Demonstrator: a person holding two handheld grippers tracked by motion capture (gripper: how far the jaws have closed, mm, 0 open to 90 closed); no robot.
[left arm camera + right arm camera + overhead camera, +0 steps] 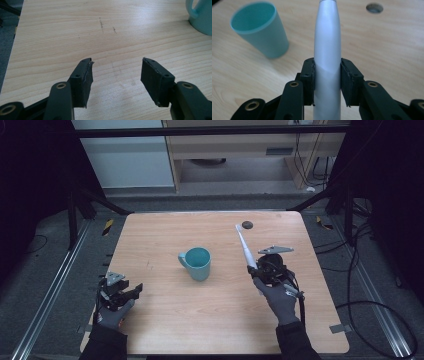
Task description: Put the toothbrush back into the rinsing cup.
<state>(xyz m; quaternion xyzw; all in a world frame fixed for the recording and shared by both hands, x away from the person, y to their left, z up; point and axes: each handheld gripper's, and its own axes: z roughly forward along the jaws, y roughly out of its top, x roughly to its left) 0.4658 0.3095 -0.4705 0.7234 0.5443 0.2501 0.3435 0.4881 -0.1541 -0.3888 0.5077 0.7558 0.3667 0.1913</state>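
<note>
Toothbrush (327, 47) in right gripper (327, 82)

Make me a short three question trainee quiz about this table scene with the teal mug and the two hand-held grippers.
1. True or false: the left gripper is shut on the teal plastic mug.
2. What does the right gripper hold?
A. a white tapered toothbrush-like handle
B. a spoon
C. nothing
3. Fill in: the mug stands ____ on the light wooden table.

Key: 1 false; its jaws stand open over bare wood. 2 A. 3 upright.
</note>
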